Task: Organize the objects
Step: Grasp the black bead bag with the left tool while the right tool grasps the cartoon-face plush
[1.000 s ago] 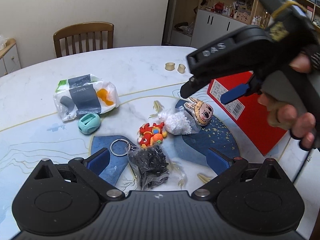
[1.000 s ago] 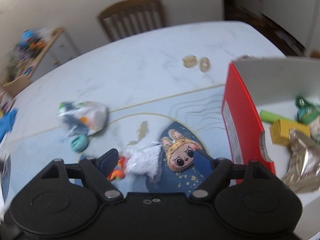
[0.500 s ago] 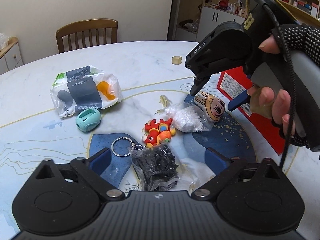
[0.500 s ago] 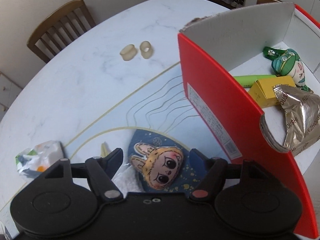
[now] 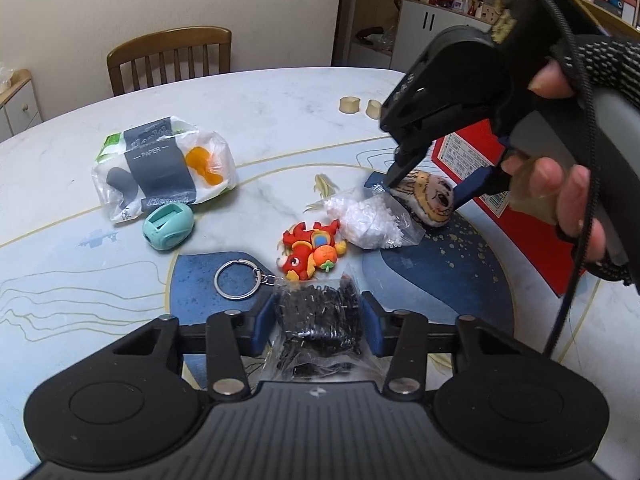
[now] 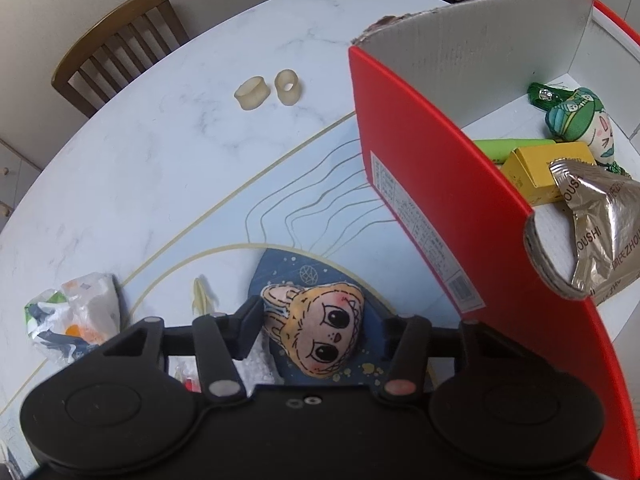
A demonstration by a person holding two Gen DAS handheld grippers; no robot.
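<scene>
Both grippers are seen lowered onto the table's clutter since half a second ago. Around a clear bag of black beads (image 5: pixel 320 320) the left gripper (image 5: pixel 318 322) has been closed, its blue pads pressed against the bag's sides; earlier it was held wide apart above it. Over the bunny-face plush (image 6: pixel 318 330) the right gripper (image 6: pixel 320 332) has been brought down, jaws parted, one finger touching the plush's ear, the other clear. Beside the plush stands the red box (image 6: pixel 460 216), and a white bead bag (image 5: pixel 368 220) lies against it.

Bunny plush (image 6: pixel 316 332) left of box (image 6: pixel 440 208)
</scene>
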